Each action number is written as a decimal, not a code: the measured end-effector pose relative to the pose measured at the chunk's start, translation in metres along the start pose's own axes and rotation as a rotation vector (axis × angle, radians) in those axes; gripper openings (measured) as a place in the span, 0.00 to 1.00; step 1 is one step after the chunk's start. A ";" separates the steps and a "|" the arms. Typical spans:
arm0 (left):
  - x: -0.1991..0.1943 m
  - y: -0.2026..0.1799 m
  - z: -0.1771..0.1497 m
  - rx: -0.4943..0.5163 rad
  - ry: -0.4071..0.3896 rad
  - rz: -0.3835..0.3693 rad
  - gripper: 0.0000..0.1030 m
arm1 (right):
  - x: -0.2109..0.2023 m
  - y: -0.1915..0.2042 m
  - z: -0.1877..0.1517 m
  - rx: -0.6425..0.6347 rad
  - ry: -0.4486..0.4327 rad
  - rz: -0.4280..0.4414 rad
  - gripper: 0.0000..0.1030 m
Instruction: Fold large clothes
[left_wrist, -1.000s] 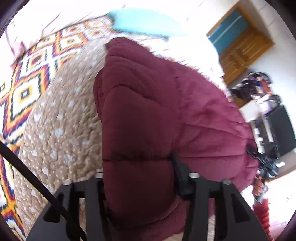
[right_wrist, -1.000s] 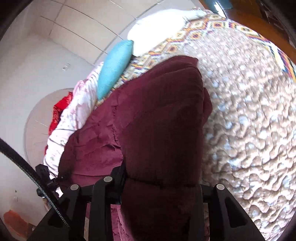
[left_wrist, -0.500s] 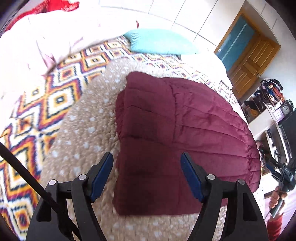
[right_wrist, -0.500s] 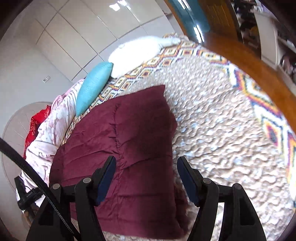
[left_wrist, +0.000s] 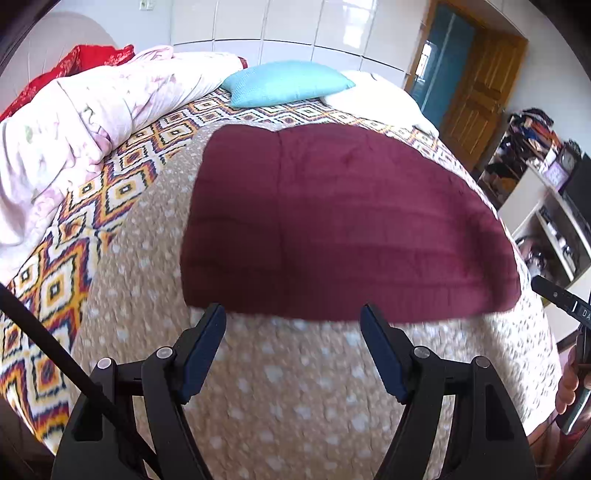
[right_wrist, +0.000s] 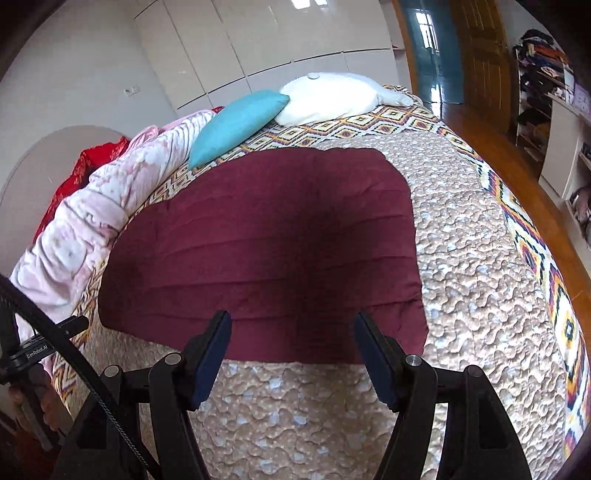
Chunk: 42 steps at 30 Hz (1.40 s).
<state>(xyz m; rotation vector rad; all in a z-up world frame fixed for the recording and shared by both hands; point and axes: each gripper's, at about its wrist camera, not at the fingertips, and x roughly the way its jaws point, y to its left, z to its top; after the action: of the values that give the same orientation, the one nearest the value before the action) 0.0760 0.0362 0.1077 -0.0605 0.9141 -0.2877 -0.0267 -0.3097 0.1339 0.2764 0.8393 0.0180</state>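
Note:
A dark red quilted garment lies flat and folded into a broad rectangle on the beige spotted bedspread. It also shows in the right wrist view. My left gripper is open and empty, just short of the garment's near edge. My right gripper is open and empty, over the near edge of the garment. Neither gripper touches the cloth.
A turquoise pillow and a white pillow lie at the head of the bed. A pink quilt is heaped along the left side. A wooden door and cluttered shelves stand to the right.
Both grippers were shut on the garment's edge a second ago. They have let it go, opened wide and drawn back, and the garment now lies flat on the bed.

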 end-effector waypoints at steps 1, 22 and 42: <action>-0.001 -0.005 -0.008 0.009 -0.002 0.007 0.72 | 0.000 0.003 -0.006 -0.011 0.004 -0.002 0.71; 0.081 -0.030 -0.086 -0.043 0.053 0.114 0.72 | 0.039 0.051 -0.099 -0.095 0.042 -0.175 0.71; 0.105 -0.032 -0.080 -0.033 0.046 0.160 0.95 | 0.091 0.066 -0.100 -0.103 0.042 -0.207 0.75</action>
<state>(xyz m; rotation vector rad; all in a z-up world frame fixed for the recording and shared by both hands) 0.0663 -0.0173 -0.0163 -0.0114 0.9638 -0.1260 -0.0328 -0.2113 0.0200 0.0912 0.9027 -0.1266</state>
